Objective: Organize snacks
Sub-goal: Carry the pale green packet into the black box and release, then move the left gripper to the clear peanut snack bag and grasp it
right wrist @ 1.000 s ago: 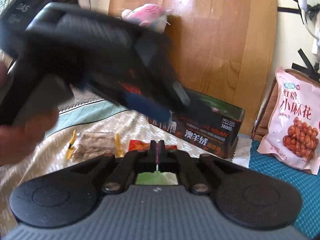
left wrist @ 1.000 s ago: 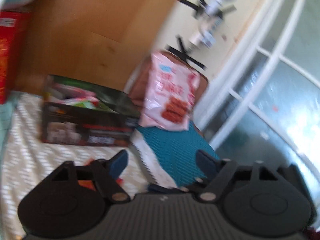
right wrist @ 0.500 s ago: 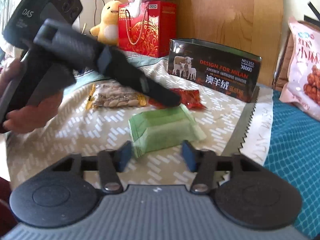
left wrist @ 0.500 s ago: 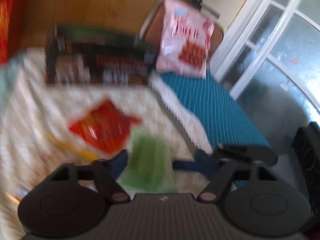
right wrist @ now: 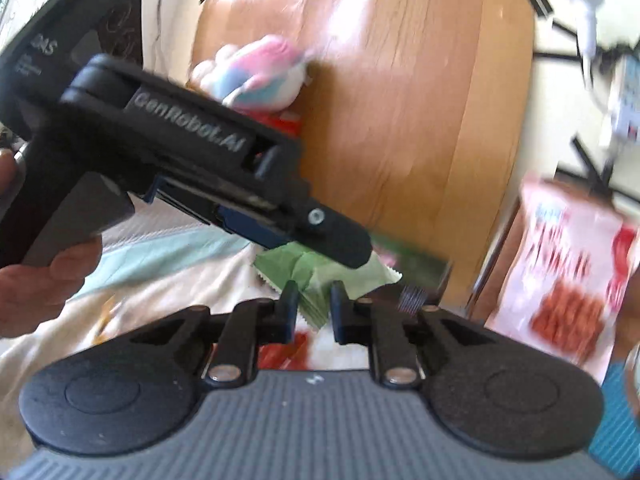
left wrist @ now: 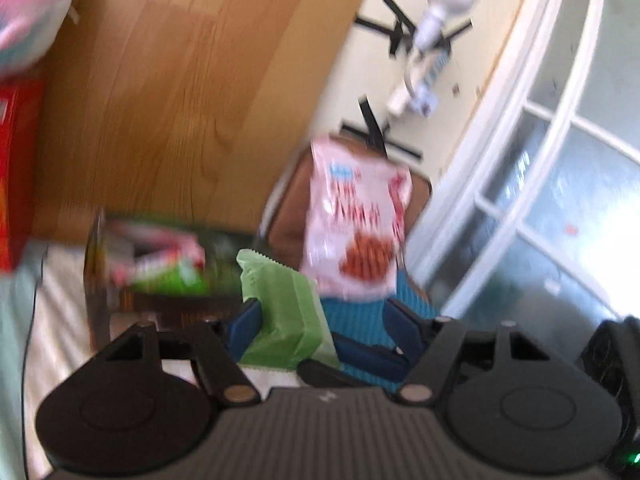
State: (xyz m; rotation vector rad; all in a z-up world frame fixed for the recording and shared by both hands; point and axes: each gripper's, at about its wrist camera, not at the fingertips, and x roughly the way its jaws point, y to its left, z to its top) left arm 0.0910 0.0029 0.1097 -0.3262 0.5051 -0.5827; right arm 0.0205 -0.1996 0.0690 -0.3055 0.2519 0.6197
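Left wrist view, left to right:

- The red box [left wrist: 16, 184] stands at the frame edge.
- The open dark box [left wrist: 96, 280] holds several wrappers, too blurred to identify.
- The green packet [left wrist: 284, 312] is raised in front of this box. Half a second ago it lay flat on the patterned cloth.
- The left gripper [left wrist: 322, 312] has its jaws at medium width, narrower than a second ago. The left pad touches the packet's side. The right pad stands apart from it, with teal cloth [left wrist: 360, 320] showing in the gap.
- The pink snack bag [left wrist: 356, 232] leans upright against the brown chair back, as before.

Right wrist view, left to right:

- A hand [right wrist: 40, 280] grips the left gripper's handle. That gripper reaches across the frame, its finger lying over the packet.
- The right gripper [right wrist: 314, 292] has just been closing. Its jaws are now narrow and pinch the packet's near folded edge.
- The red wrapper [right wrist: 296, 344] lies on the cloth below the fingers.
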